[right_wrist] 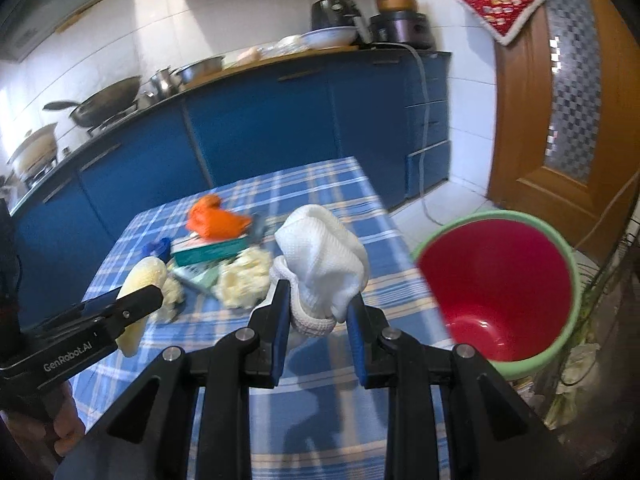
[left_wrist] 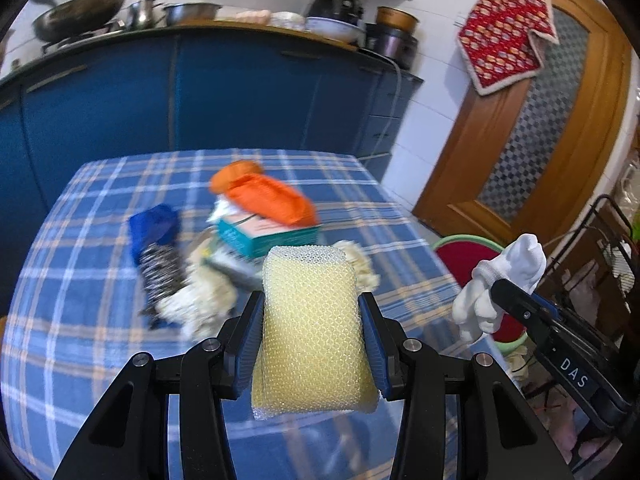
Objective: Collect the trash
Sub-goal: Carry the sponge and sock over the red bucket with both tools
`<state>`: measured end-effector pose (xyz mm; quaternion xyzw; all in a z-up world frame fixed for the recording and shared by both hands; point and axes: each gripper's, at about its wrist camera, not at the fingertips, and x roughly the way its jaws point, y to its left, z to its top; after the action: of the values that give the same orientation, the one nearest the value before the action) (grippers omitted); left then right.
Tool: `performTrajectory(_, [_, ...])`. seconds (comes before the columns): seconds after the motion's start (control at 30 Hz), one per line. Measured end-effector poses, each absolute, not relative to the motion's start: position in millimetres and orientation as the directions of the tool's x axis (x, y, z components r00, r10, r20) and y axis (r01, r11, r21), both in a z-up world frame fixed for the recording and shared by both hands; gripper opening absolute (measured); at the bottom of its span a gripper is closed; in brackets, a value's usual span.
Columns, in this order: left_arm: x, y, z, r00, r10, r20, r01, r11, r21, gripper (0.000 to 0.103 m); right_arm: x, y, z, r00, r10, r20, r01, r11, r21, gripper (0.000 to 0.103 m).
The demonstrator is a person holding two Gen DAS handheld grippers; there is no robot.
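Jaws clamping upright sponge (left_wrist: 312, 328), sock (right_wrist: 324, 272).

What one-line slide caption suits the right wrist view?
Right claw grips a white sock above the plaid table, beside the red bin.

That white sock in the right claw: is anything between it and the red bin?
Nothing visible. The white sock sits clamped in the right gripper, and the red bin stands open just beside the table, with a clear gap between.
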<state>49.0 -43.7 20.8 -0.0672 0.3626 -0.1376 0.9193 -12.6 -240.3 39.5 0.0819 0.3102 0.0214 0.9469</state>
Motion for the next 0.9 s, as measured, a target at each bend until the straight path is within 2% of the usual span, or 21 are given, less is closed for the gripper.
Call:
performTrajectory(0.3, [66, -101, 29, 0.67, -0.362, -0.648, 0.307, 0.93, -0.202, 0.048, -13, -301, 41, 0.811, -0.028, -0.584, 0.149, 0.976, 0.16, 0.029])
performTrajectory(0.9, [101, -191, 10, 0.598, -0.443, -0.668, 0.444, 0.877, -0.185, 0.048, 4, -397, -10, 0.709, -0.163, -0.686, 0.362, 0.919, 0.155, 0.03])
